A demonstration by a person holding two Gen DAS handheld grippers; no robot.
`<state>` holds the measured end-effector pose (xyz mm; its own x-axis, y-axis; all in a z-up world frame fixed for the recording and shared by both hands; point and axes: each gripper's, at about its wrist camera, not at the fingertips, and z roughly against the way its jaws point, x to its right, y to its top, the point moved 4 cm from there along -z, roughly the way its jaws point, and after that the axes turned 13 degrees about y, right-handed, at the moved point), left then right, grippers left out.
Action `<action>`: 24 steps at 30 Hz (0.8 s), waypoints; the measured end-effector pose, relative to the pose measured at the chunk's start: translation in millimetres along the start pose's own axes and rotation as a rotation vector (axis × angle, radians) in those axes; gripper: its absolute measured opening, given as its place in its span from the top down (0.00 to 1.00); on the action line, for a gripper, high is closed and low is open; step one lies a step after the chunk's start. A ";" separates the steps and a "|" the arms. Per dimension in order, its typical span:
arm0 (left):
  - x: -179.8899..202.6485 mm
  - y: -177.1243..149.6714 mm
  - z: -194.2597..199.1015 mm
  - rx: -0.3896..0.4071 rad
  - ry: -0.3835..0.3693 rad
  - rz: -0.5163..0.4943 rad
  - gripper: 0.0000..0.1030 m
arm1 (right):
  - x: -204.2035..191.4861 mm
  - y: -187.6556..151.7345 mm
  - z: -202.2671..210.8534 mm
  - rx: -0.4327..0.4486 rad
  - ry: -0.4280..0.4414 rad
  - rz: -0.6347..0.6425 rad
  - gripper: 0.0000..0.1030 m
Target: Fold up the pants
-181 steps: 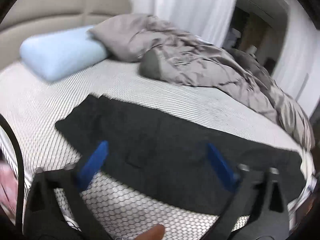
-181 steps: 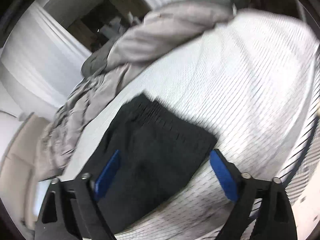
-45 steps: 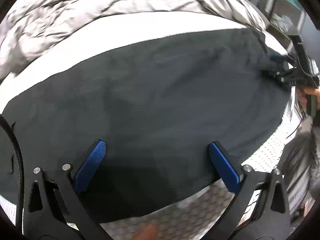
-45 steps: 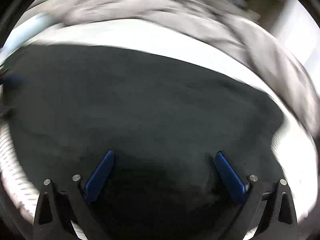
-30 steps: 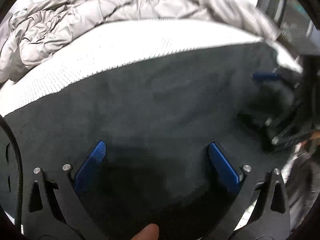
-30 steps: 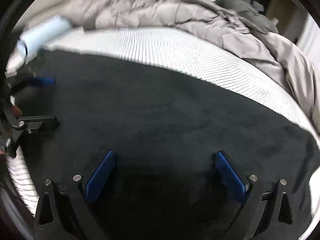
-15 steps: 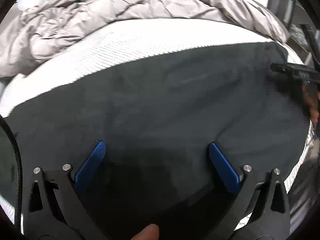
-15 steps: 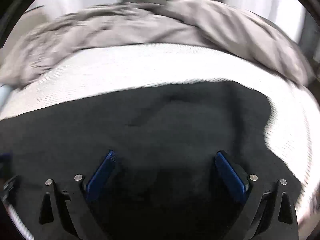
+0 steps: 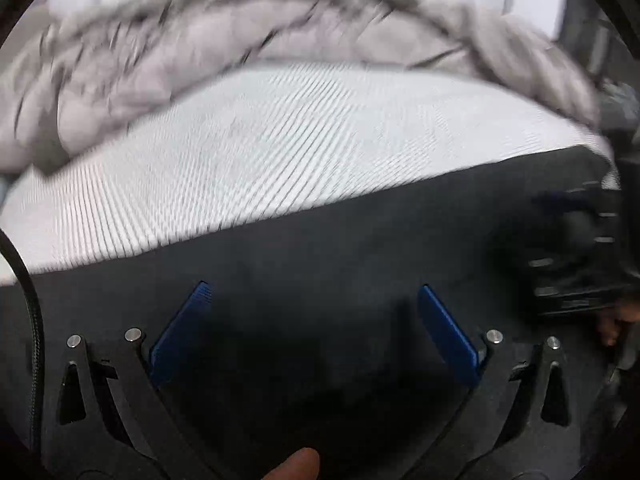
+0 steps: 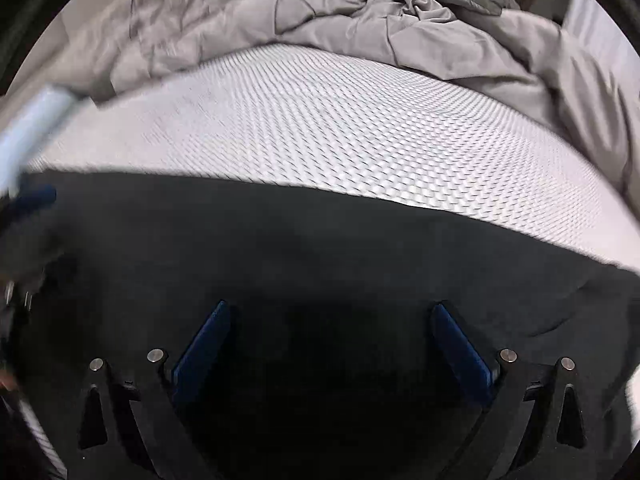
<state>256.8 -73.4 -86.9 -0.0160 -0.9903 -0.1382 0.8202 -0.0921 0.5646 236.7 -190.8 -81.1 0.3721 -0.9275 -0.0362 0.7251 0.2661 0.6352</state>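
- Spreading across the whole frame, a bed under a white textured mattress cover fills both wrist views; every place below is given from it.
- Bunched along the bed's far side lies a grey quilted duvet, rumpled and sharp in the right wrist view, blurred in the left one.
- Lying flat along the bed's near edge are the dark pants, a wide band of fabric with a straight far edge against the white cover.
- Over the pants at the bed's near edge hangs the left claw, its blue-padded fingers wide apart with nothing between them; whether the tips touch the cloth cannot be told.
- Beside it, also over the pants, the right claw is likewise spread wide and empty.
- At the bed's left end, a pale blue pillow shows as a blurred streak.
- A person's fingertip pokes in at the bottom of the left wrist view.
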 end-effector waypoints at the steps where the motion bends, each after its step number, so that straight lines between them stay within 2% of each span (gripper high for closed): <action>1: -5.8 -5.1 -13.7 -0.048 0.023 0.022 0.00 | 9.4 -3.7 2.6 -0.004 -0.047 0.010 0.01; 2: -11.2 -7.2 -18.3 -0.057 0.018 0.042 0.00 | 18.1 -5.0 7.9 0.003 -0.066 0.000 0.01; 4: -21.9 -8.0 -16.9 -0.042 -0.040 0.113 0.01 | 48.7 -11.3 21.2 0.012 -0.145 -0.053 0.01; 5: -25.3 -7.4 -14.4 -0.034 -0.057 0.138 0.01 | 67.4 -17.1 27.3 0.018 -0.212 -0.091 0.01; 6: -26.6 -7.4 -13.2 -0.029 -0.051 0.145 0.01 | 90.9 -25.4 35.5 0.025 -0.299 -0.140 0.00; 8: -32.3 -8.9 -12.4 -0.026 -0.022 0.135 0.01 | 118.4 -37.6 45.3 0.036 -0.364 -0.212 0.01; 11: -30.8 -11.1 -8.4 -0.012 0.011 0.098 0.01 | 131.7 -44.8 57.2 0.090 -0.325 -0.277 0.01; 13: -31.3 -11.9 -1.7 0.003 0.030 0.082 0.01 | 123.9 -43.4 57.2 0.089 -0.343 -0.243 0.00; 15: -33.0 -13.0 6.8 0.033 0.043 0.079 0.01 | 109.0 -39.8 50.5 0.083 -0.301 -0.194 0.00; 19: -27.6 -16.9 26.1 0.074 0.057 0.021 0.01 | 56.3 -35.4 33.7 0.041 -0.172 -0.122 0.00; 24: -19.4 -22.1 26.2 0.059 0.069 -0.008 0.01 | -25.0 -38.8 18.0 0.009 0.019 0.116 0.00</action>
<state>224.0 -54.9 -75.4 0.0183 -0.9802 -0.1974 0.7848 -0.1082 0.6102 188.8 -182.7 -90.9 0.4644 -0.8853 0.0233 0.6711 0.3690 0.6430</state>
